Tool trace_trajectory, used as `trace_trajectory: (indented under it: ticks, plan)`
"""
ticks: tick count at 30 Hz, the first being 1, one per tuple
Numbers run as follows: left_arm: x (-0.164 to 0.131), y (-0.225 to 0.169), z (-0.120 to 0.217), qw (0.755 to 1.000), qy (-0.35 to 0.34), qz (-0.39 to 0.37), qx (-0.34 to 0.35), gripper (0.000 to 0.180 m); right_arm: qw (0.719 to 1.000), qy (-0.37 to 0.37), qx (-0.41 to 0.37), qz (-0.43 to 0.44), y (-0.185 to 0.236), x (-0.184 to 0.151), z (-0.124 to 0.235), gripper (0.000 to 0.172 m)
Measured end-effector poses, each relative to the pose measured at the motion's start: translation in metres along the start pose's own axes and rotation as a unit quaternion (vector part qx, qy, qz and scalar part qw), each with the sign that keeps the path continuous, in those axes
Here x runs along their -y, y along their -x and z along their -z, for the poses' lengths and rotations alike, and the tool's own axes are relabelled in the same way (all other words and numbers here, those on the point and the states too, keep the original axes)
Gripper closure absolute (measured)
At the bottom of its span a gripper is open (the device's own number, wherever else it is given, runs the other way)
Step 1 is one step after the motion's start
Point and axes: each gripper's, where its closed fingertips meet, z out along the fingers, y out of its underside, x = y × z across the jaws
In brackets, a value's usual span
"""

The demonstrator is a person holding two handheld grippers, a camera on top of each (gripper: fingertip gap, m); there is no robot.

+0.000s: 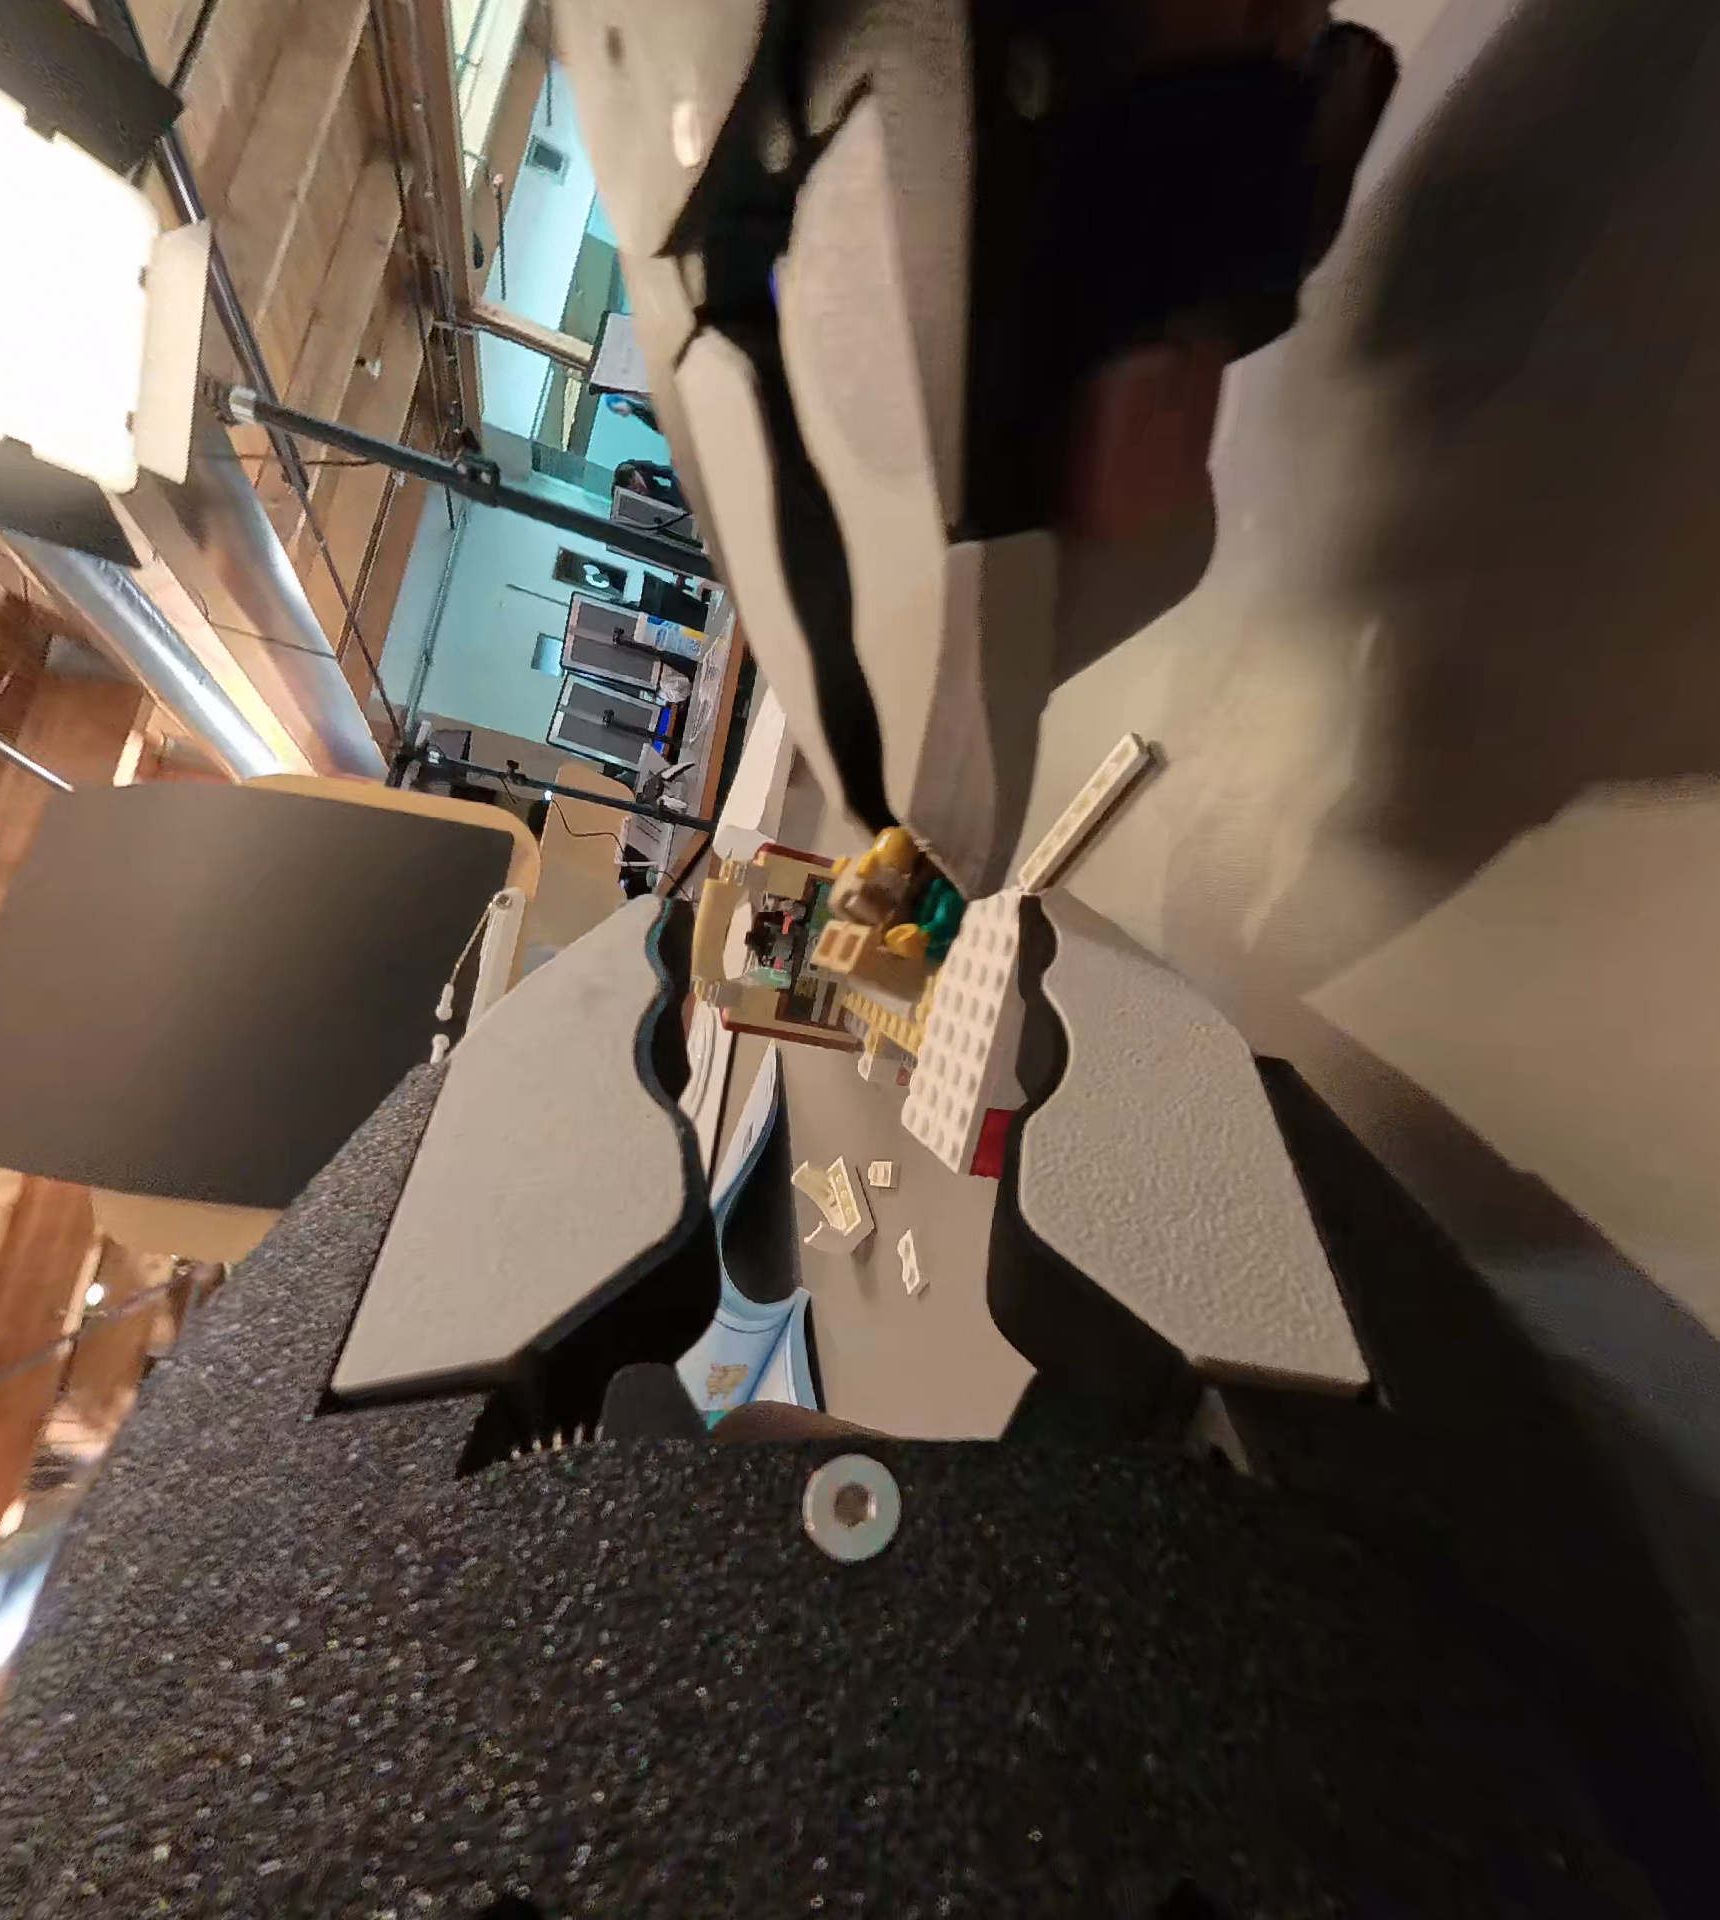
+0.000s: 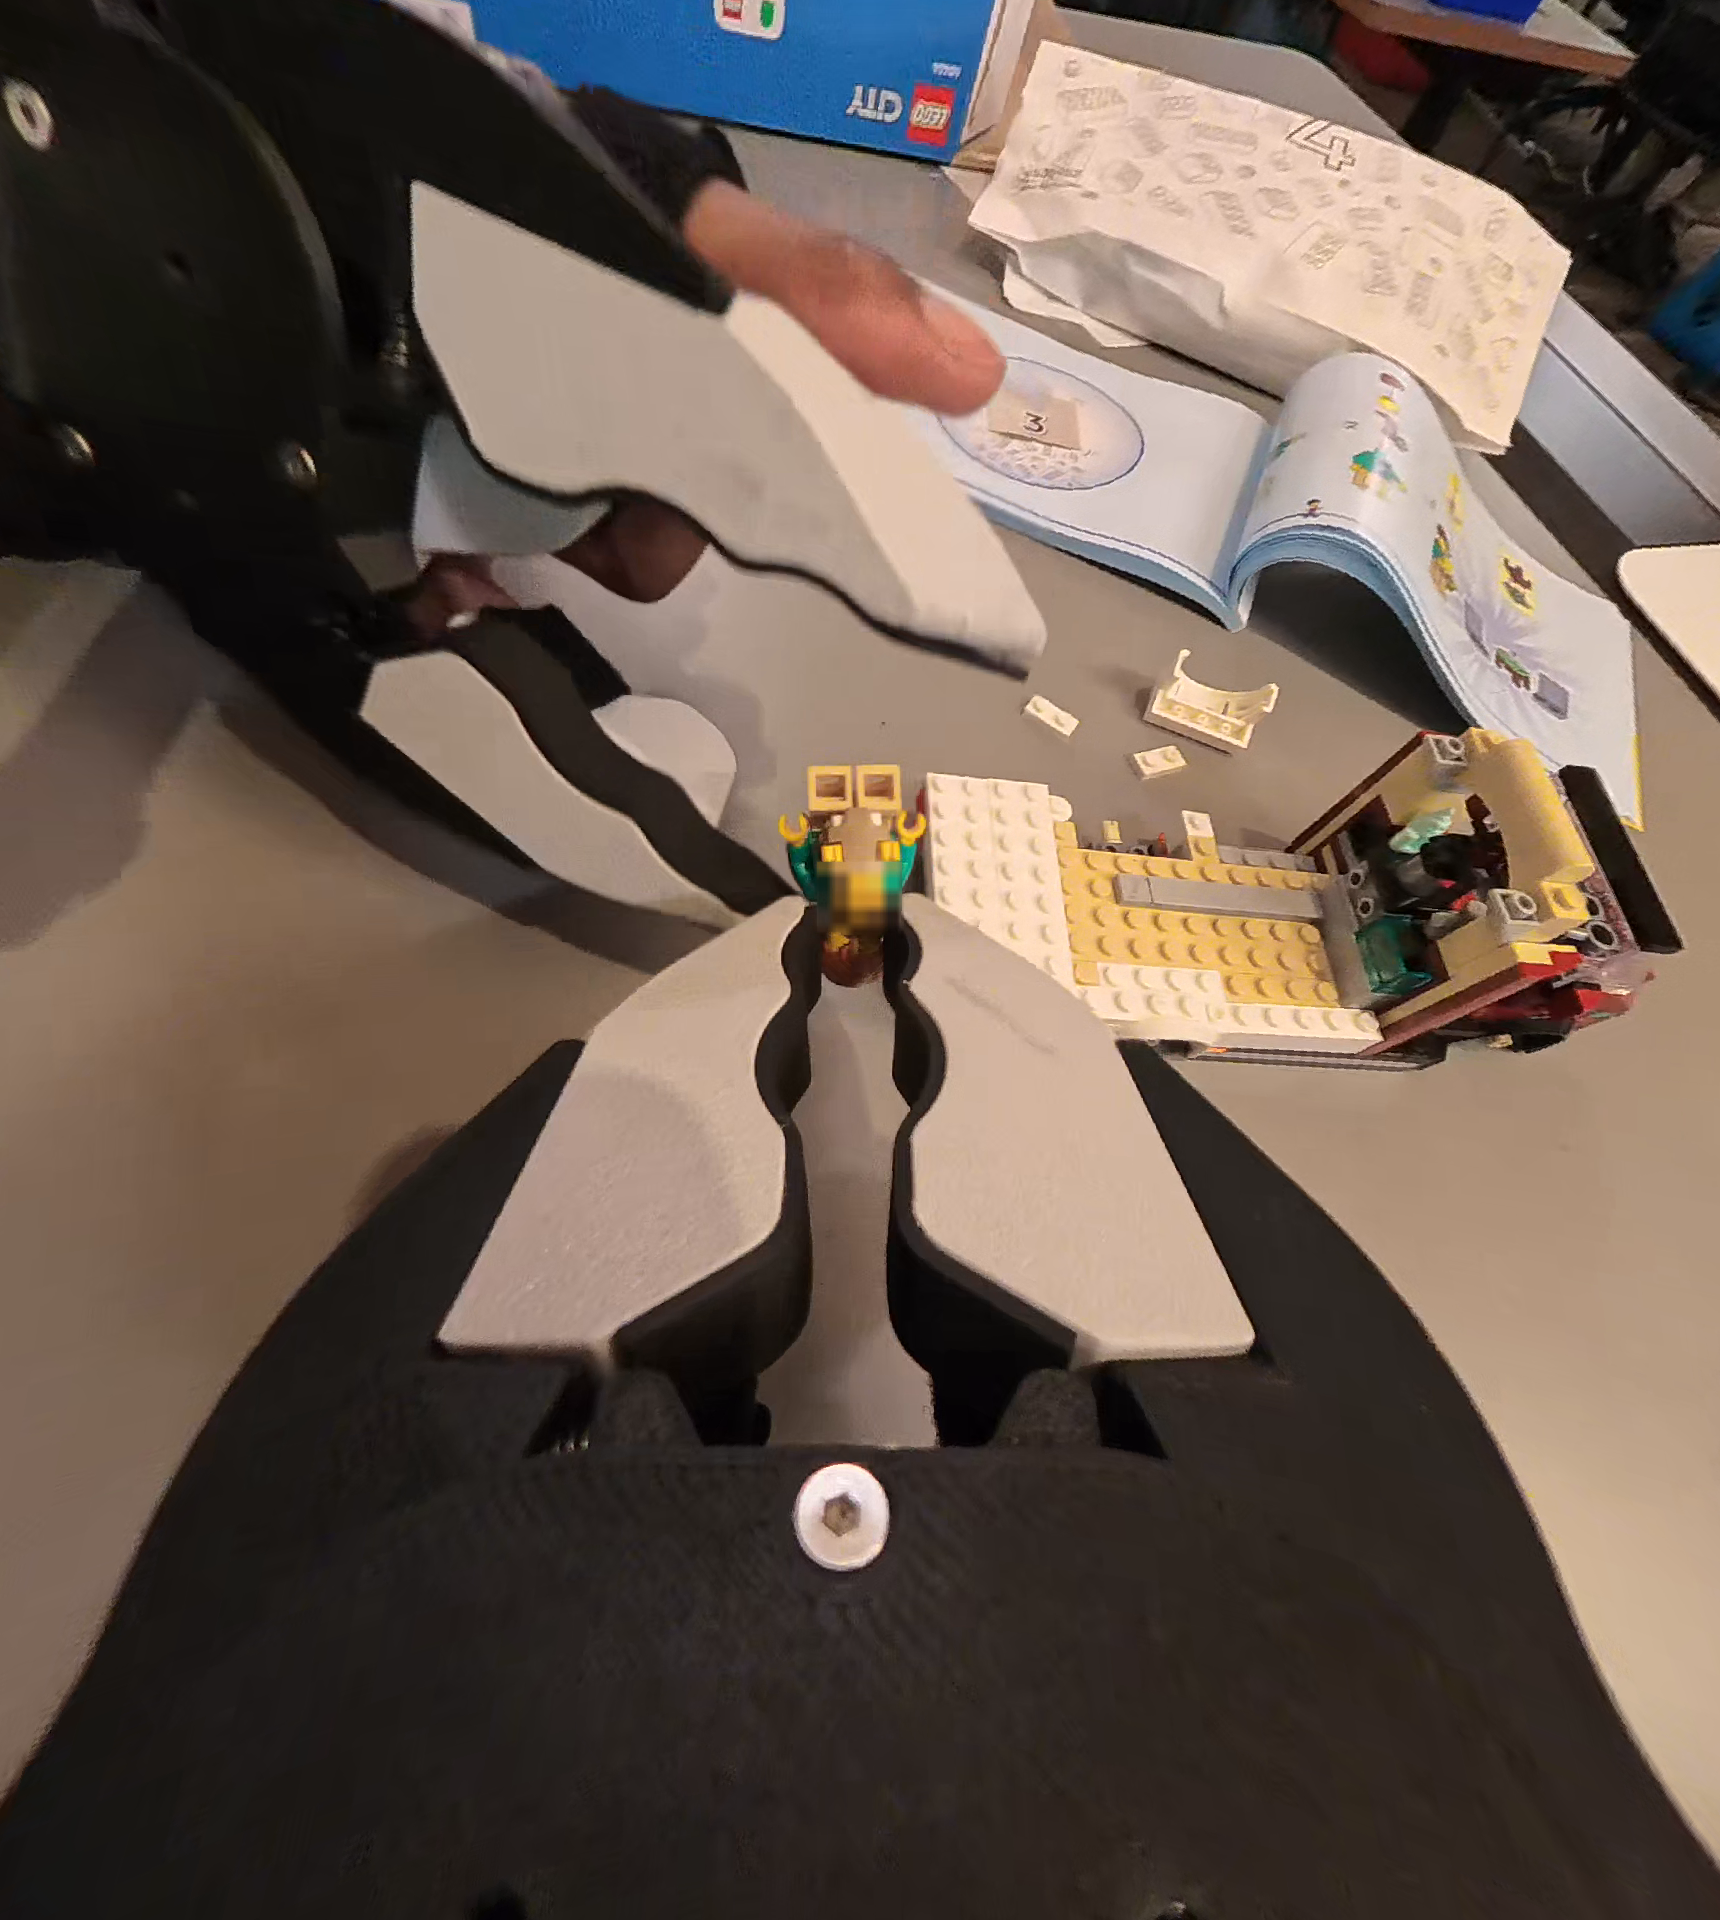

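My right gripper [image 2: 848,935] has its fingers pinched on a toy minifigure [image 2: 851,868] by the head, part mosaic-blurred, legs pointing away. My left gripper [image 1: 851,940] is rolled sideways, fingers wide apart; one touches the white plate of the brick model [image 2: 1251,914]. Loose white pieces [image 2: 1211,707], booklet [image 2: 1355,540] on grey table [image 2: 212,1039] beyond.
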Motion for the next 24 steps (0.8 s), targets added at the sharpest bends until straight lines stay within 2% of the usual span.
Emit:
trace_trajectory:
  ticks: [7,12,15,24]
  plan:
    - [-0.002,-0.003,-0.003,0.998,0.009,-0.061,0.026,0.156,1.0,-0.01,0.006,-0.005,0.0,0.002,0.001,0.161]
    - [-0.005,0.0,-0.001,0.997,0.015,-0.06,0.036,0.158,1.0,-0.019,0.003,-0.016,-0.002,0.003,0.002,0.16]
    - [-0.006,0.003,0.001,0.998,0.015,-0.049,0.041,0.158,0.999,-0.024,0.003,-0.023,-0.005,0.002,0.005,0.153]
    - [0.0,0.004,0.004,0.999,-0.01,-0.017,0.036,0.159,0.999,-0.028,0.019,-0.019,0.001,0.002,0.005,0.155]
